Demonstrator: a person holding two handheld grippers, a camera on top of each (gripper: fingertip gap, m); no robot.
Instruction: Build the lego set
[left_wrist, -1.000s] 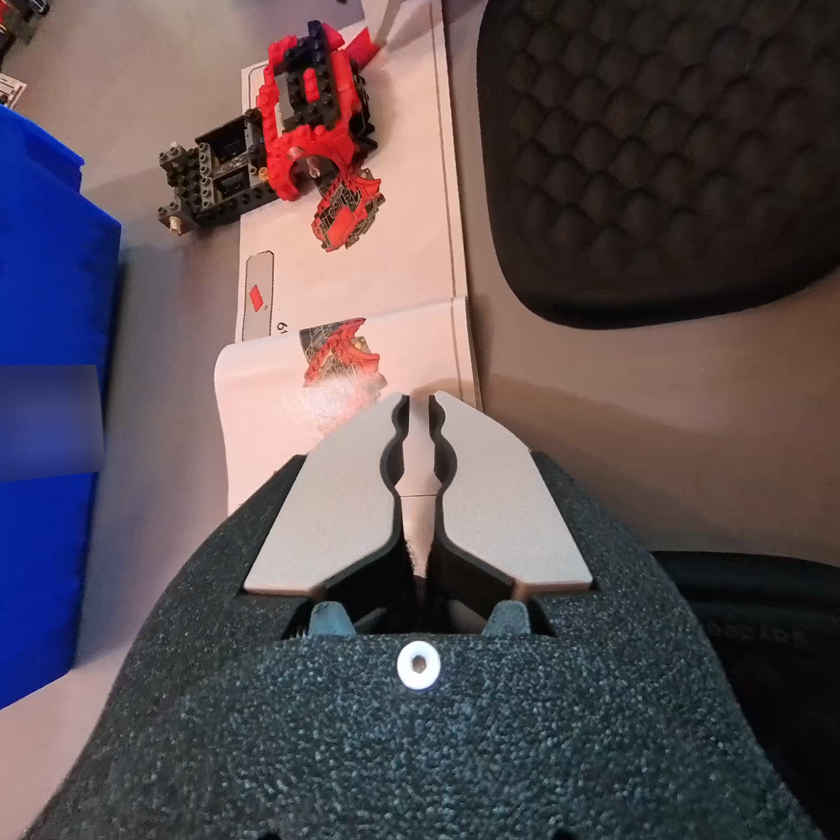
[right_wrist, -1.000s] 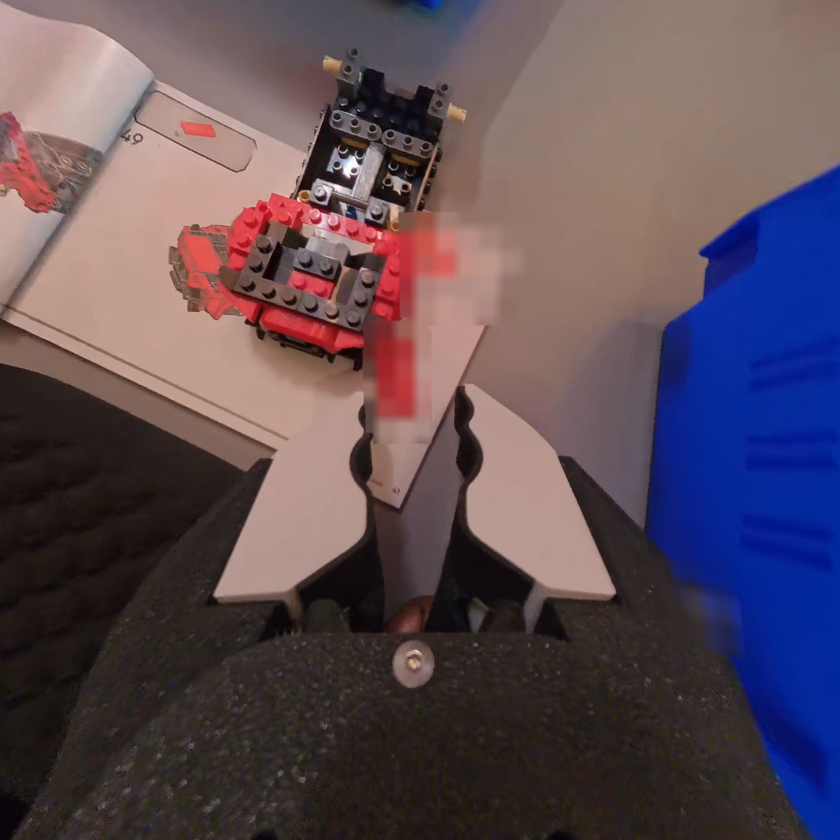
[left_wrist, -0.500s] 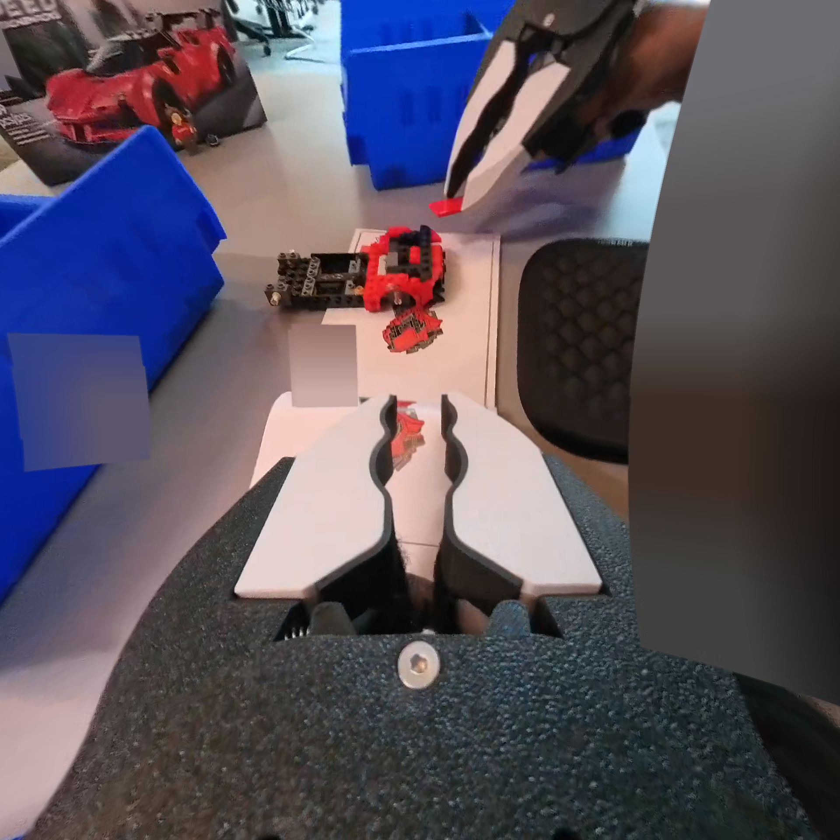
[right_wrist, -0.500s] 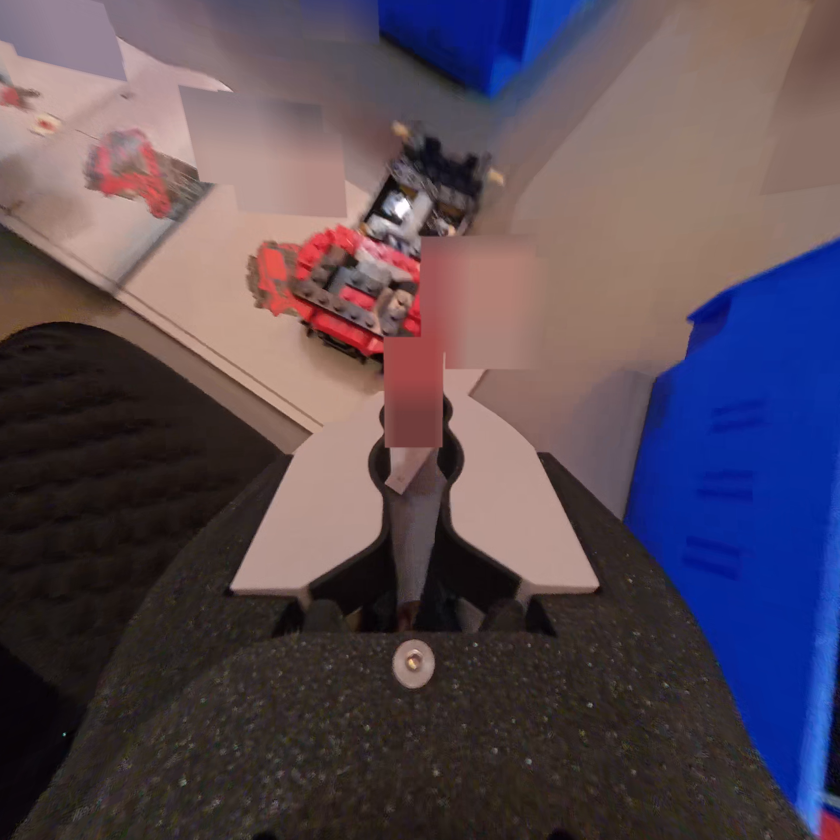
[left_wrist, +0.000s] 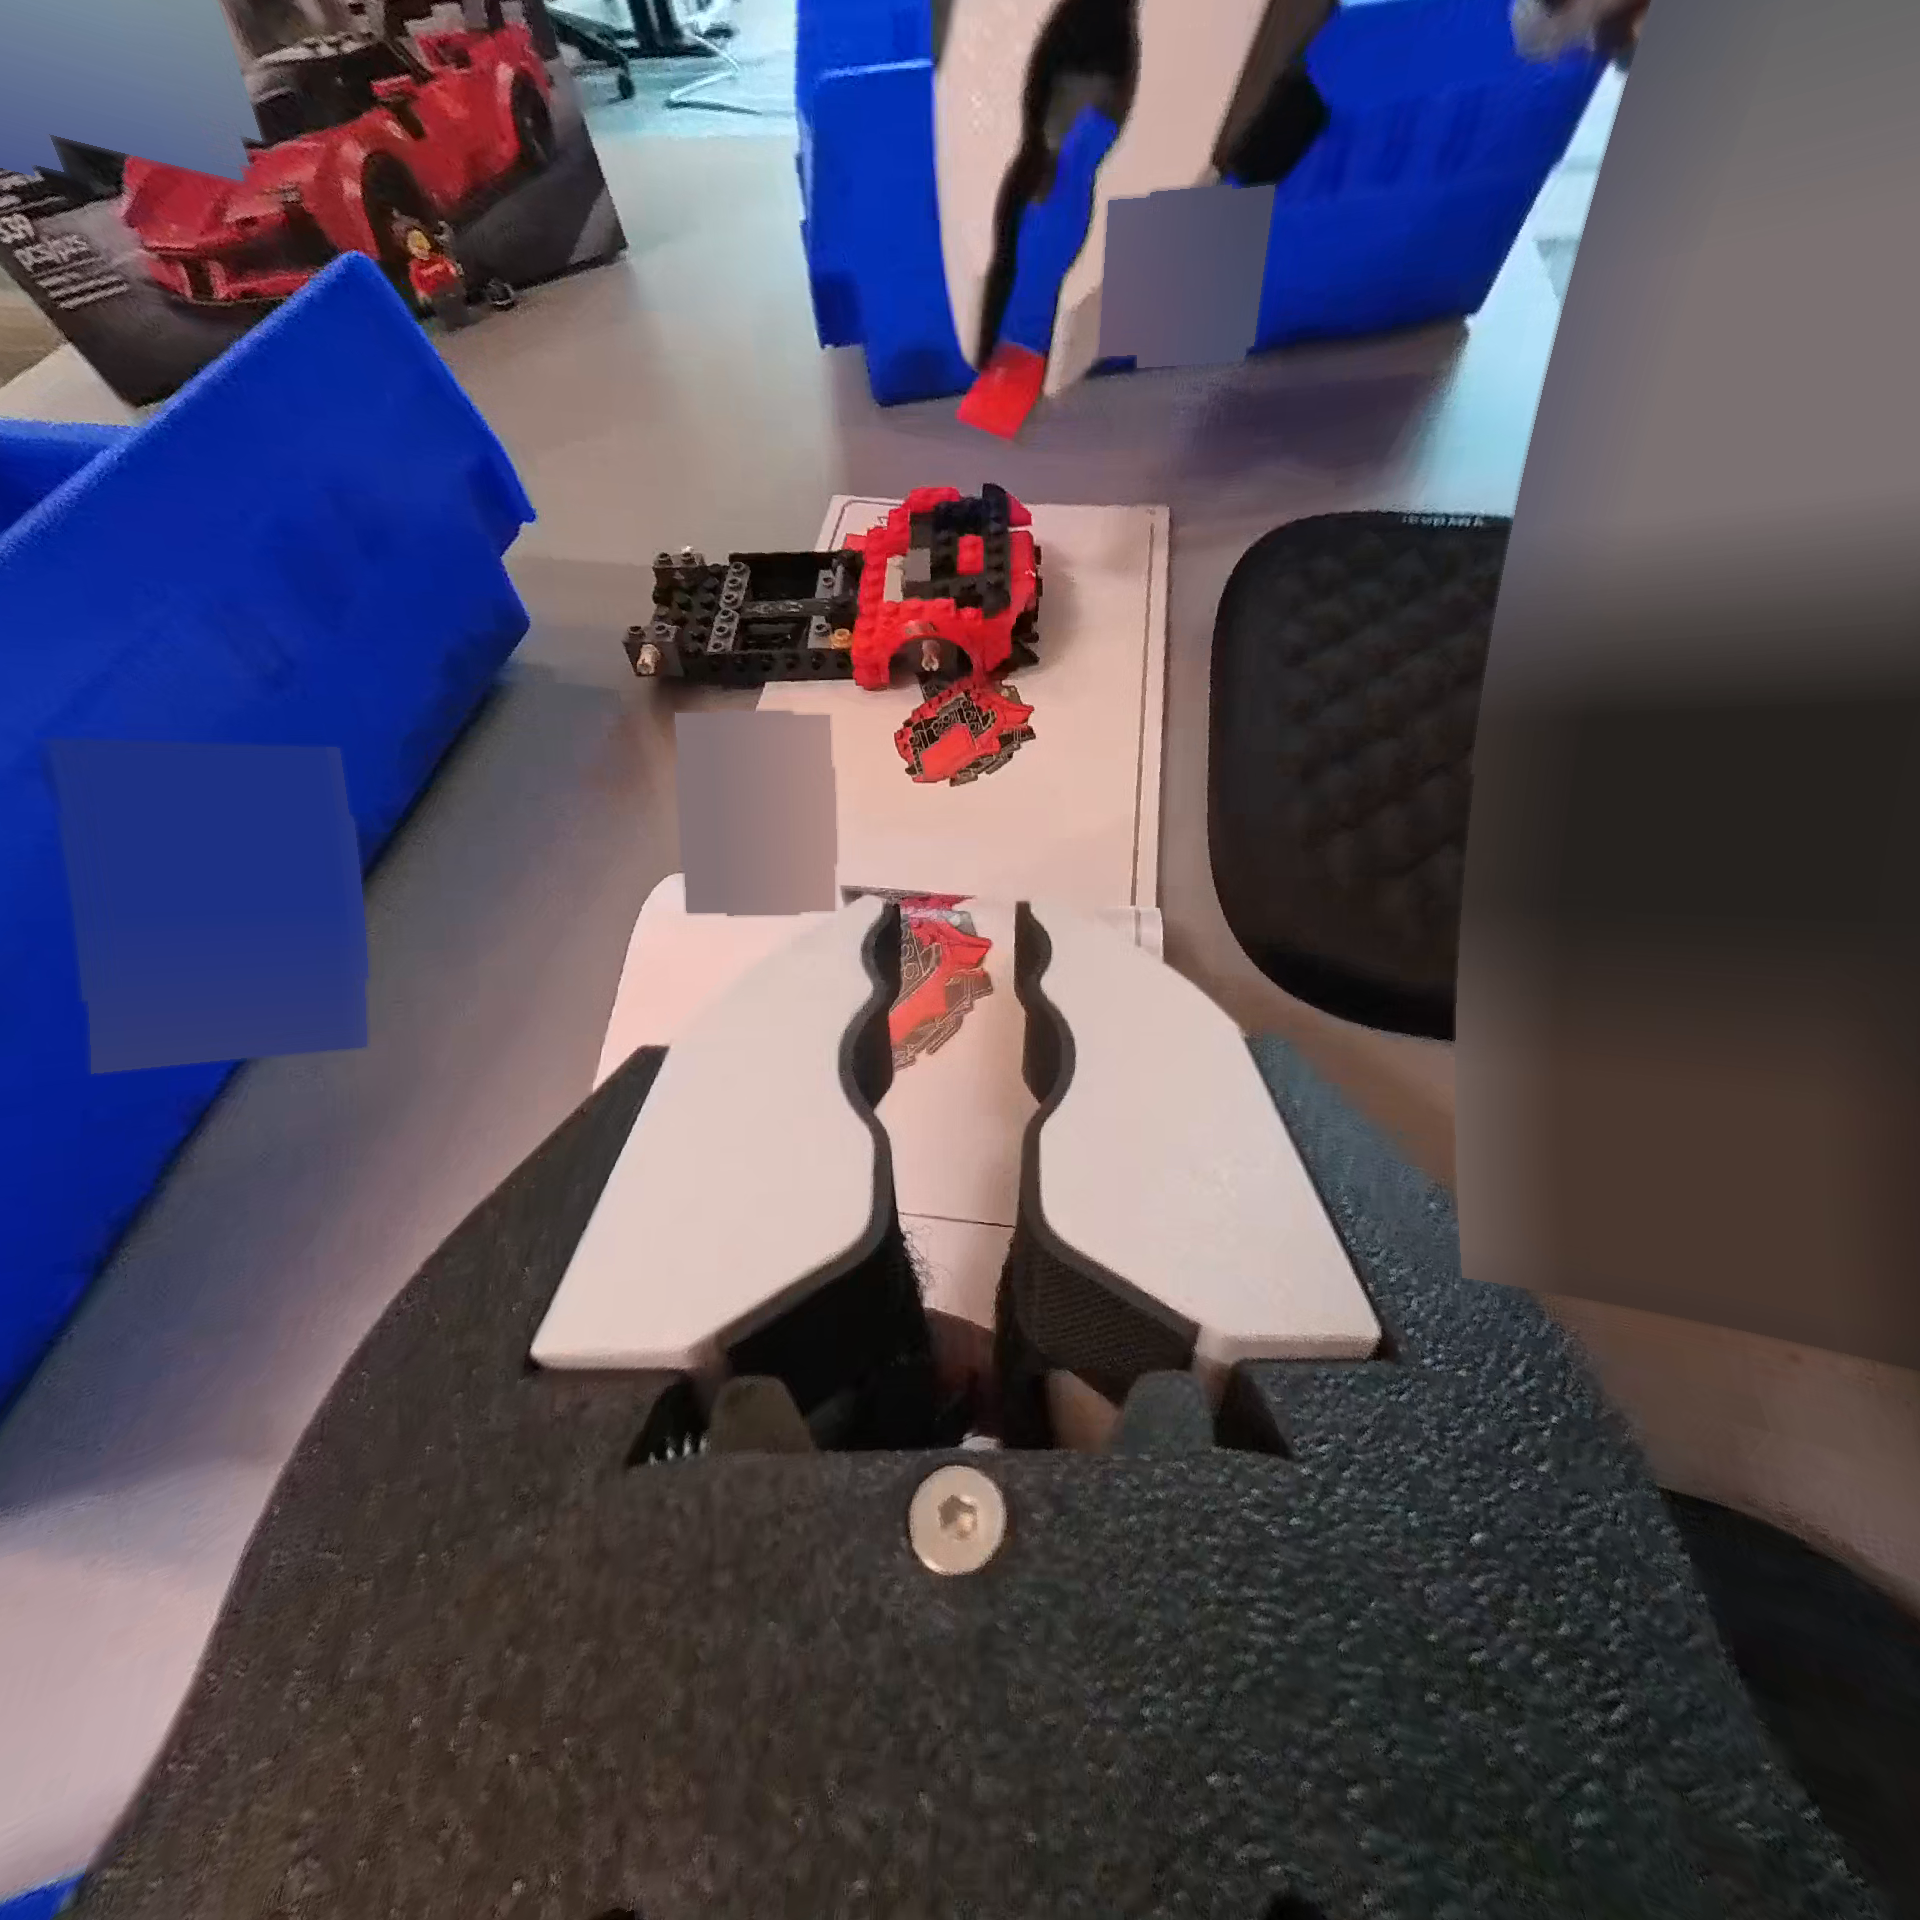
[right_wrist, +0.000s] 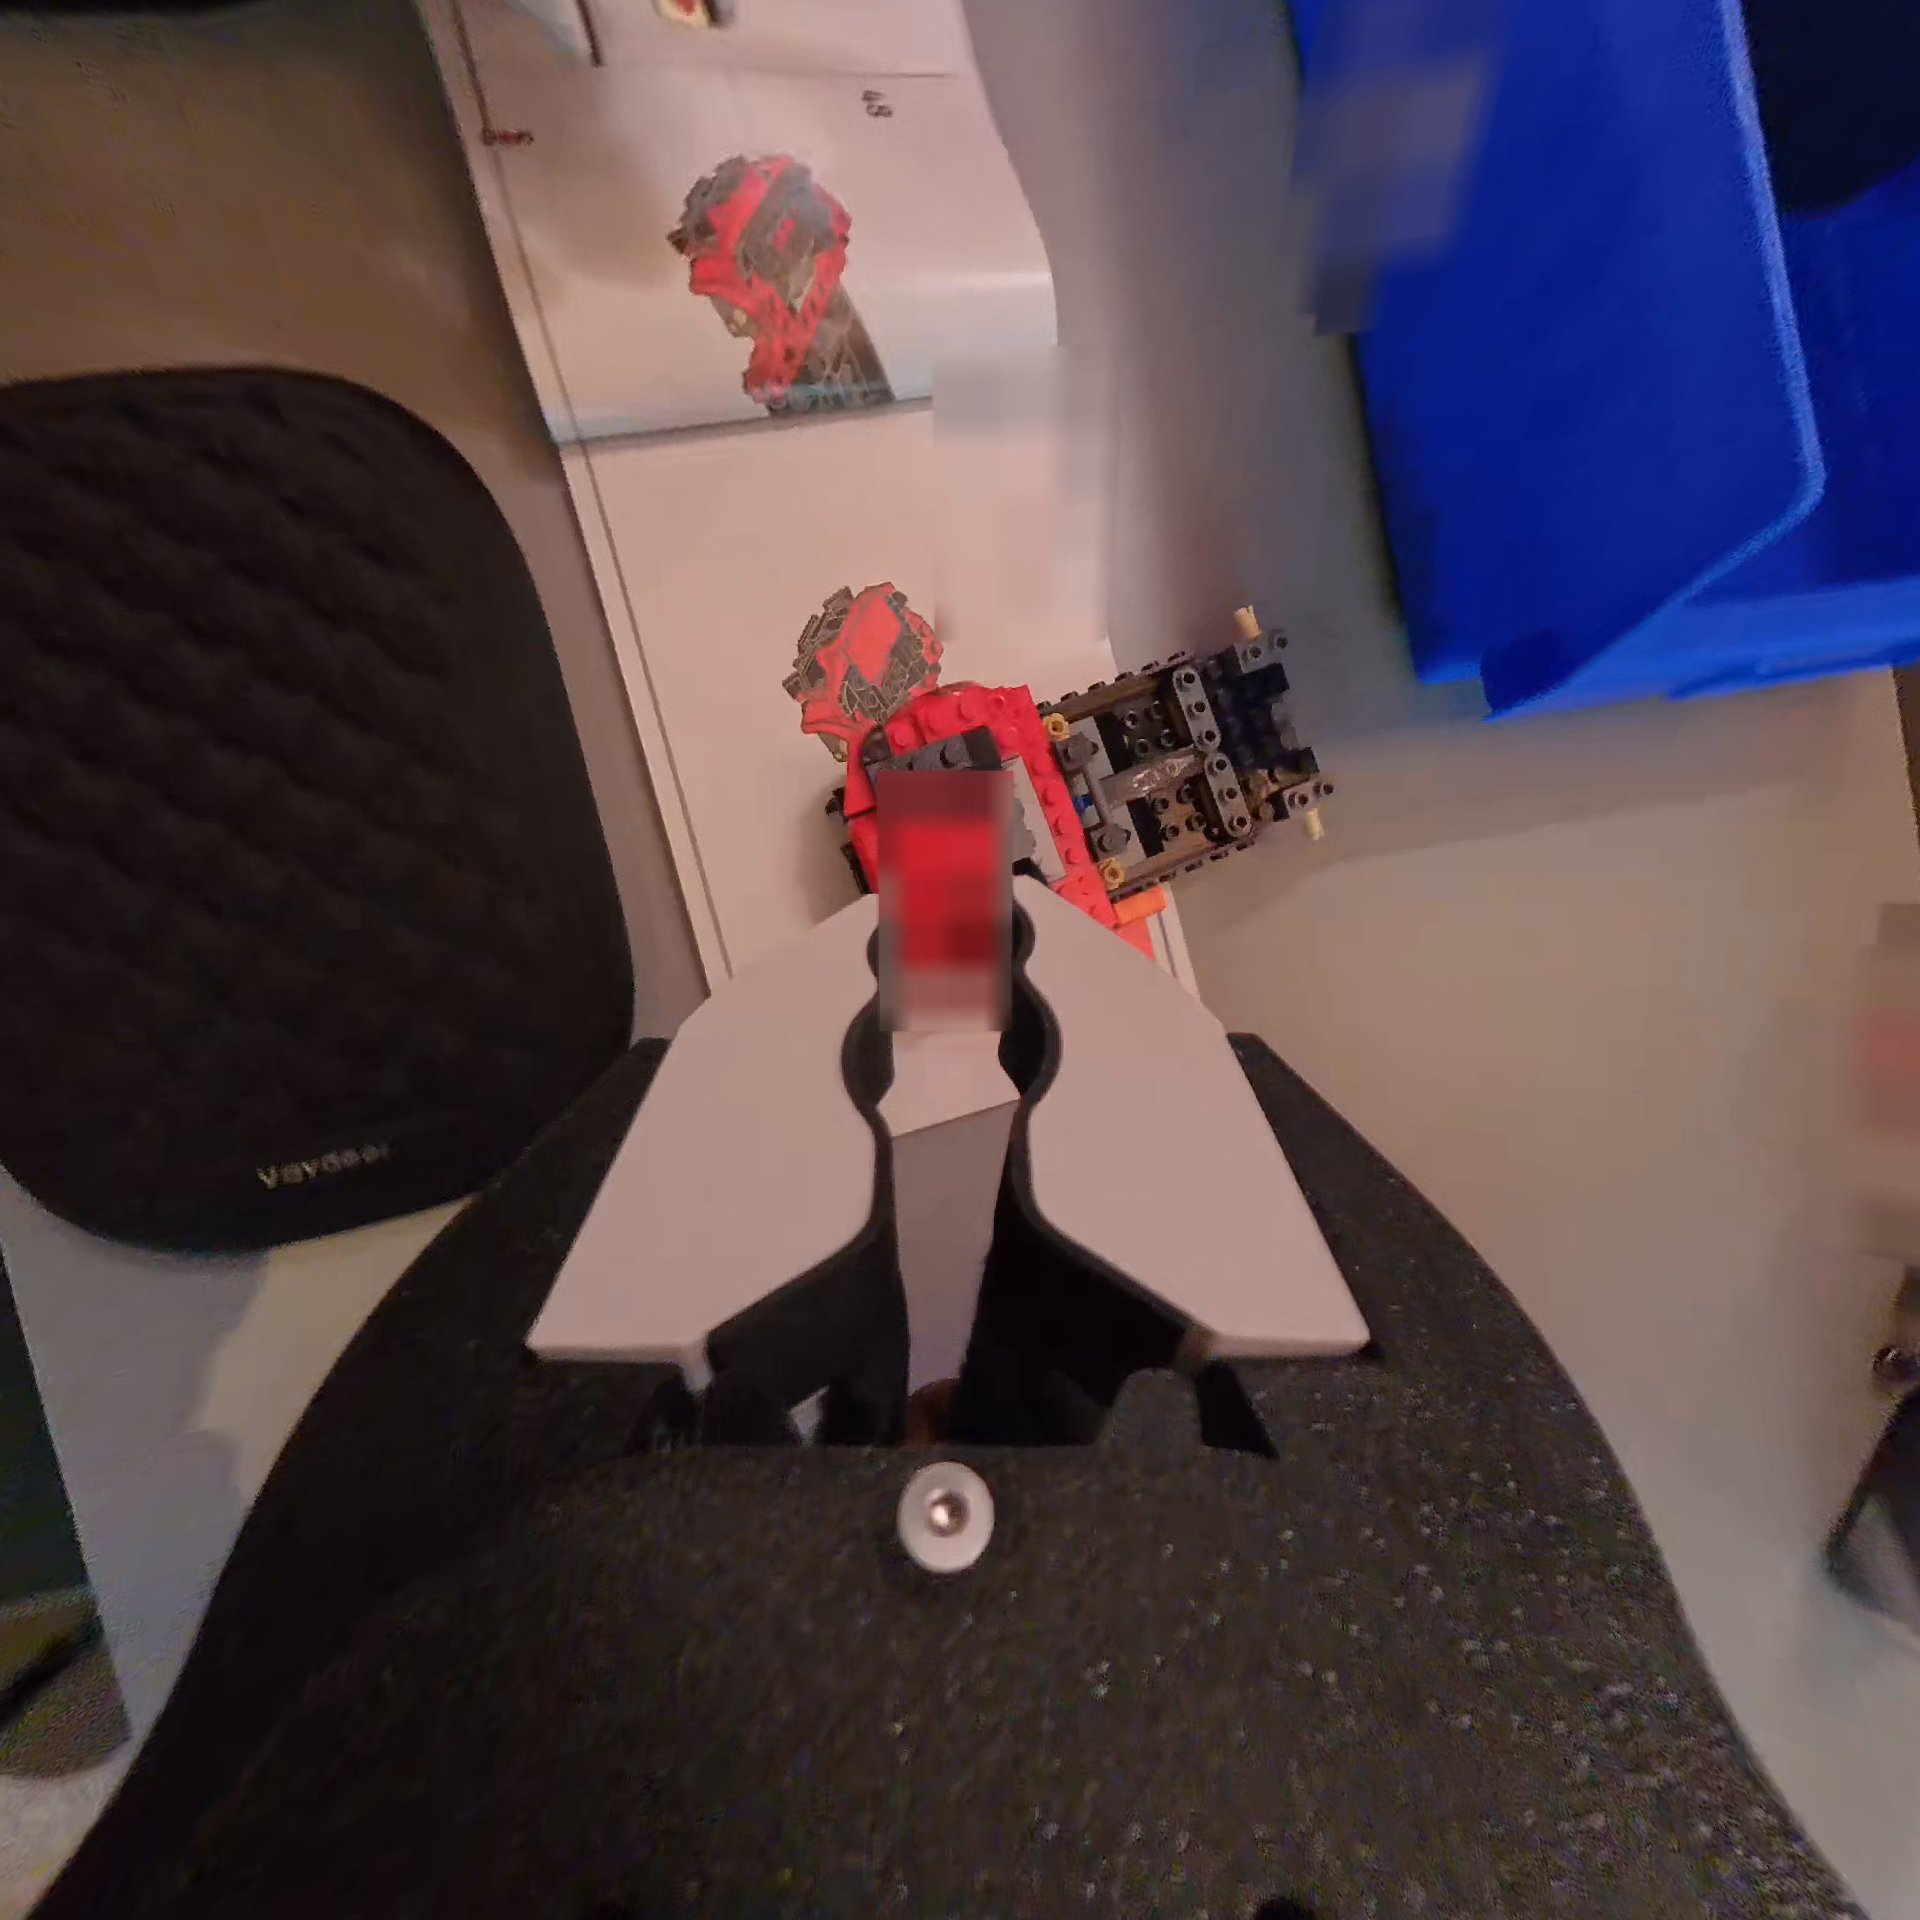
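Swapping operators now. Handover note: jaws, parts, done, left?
Right gripper: shut on a small flat red lego plate, held in the air above the table, beyond the model.
Left gripper: jaws slightly apart, empty, over the open white instruction booklet.
Half-built red and black lego car: lies partly on the booklet, between the blue plastic bin and the black quilted pad.
Done: chassis and part of the red body.
Left: seat the plate, then probably the remaining steps.

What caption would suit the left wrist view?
Left gripper waits open over the booklet while the right gripper brings a red piece toward the car.
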